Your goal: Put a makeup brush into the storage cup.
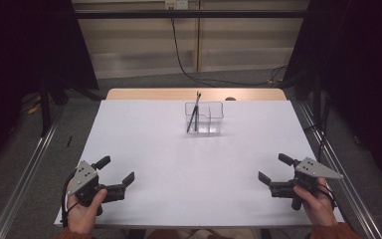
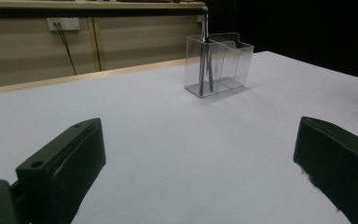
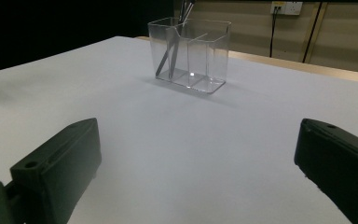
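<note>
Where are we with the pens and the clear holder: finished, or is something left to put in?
Looks done: two dark pens lean in the left compartment of the clear holder on the white table. In hand: nothing; the left hand-held gripper and the right hand-held gripper rest open at the near edge. No other loose item lies on the table, so nothing appears left.
</note>
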A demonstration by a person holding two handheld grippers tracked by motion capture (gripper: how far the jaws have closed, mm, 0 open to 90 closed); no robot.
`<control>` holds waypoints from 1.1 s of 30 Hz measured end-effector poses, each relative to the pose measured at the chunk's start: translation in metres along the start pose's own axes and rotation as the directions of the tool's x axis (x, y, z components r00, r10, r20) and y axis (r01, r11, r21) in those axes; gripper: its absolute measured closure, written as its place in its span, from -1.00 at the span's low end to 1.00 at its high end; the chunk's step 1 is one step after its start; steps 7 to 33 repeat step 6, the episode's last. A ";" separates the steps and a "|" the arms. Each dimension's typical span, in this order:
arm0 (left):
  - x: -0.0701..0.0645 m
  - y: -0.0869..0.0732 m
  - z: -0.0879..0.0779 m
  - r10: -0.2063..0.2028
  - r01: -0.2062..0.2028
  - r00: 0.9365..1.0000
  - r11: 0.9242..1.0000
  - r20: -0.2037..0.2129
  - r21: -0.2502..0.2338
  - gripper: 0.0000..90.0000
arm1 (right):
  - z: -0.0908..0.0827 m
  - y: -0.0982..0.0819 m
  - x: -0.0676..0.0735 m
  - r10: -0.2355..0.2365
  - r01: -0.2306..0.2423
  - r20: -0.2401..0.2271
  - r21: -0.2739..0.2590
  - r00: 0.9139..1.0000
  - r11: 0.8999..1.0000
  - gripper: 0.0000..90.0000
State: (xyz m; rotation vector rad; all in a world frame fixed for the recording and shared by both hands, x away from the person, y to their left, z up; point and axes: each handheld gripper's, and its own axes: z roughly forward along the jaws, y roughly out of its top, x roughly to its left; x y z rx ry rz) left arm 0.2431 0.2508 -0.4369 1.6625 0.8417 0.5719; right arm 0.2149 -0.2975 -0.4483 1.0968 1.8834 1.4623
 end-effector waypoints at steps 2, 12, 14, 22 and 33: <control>0.002 -0.001 0.001 -0.010 0.010 1.000 1.000 0.003 0.008 -0.96 | 0.000 0.000 0.000 -0.001 0.001 -0.001 0.000 1.000 1.000 -1.00; 0.003 -0.002 0.002 -0.007 0.007 1.000 1.000 0.005 0.020 -0.96 | 0.000 0.000 0.000 0.001 -0.001 0.002 -0.001 1.000 1.000 -1.00; 0.003 -0.002 0.002 -0.007 0.007 1.000 1.000 0.005 0.020 -0.96 | 0.000 0.000 0.000 0.001 -0.001 0.002 -0.001 1.000 1.000 -1.00; 0.003 -0.002 0.002 -0.007 0.007 1.000 1.000 0.005 0.020 -0.96 | 0.000 0.000 0.000 0.001 -0.001 0.002 -0.001 1.000 1.000 -1.00; 0.003 -0.002 0.002 -0.007 0.007 1.000 1.000 0.005 0.020 -0.96 | 0.000 0.000 0.000 0.001 -0.001 0.002 -0.001 1.000 1.000 -1.00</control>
